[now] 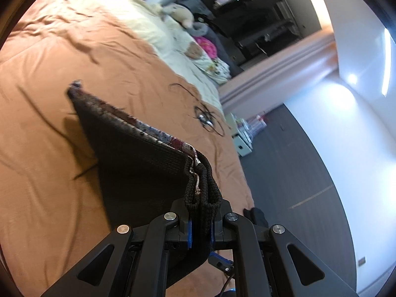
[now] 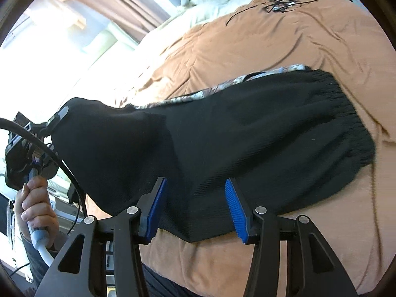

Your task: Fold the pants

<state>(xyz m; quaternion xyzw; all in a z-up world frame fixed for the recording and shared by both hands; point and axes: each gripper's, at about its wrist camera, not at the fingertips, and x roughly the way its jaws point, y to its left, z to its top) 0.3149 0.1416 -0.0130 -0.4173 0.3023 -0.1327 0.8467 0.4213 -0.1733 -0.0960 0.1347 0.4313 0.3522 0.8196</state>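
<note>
Left gripper [image 1: 201, 225] clenched on a bunched black edge of the pants [image 2: 222, 133], lifting that end off the orange bedspread [image 1: 49, 148]; a patterned trim runs along the raised fold. Right gripper [image 2: 195, 210] released, blue pads [image 2: 236, 210] standing apart with the near edge of the pants lying between them, untouched, the rest of the garment spread flat across the bedspread. A hand [image 2: 34, 203] grips the left tool's handle at the bed's side.
</note>
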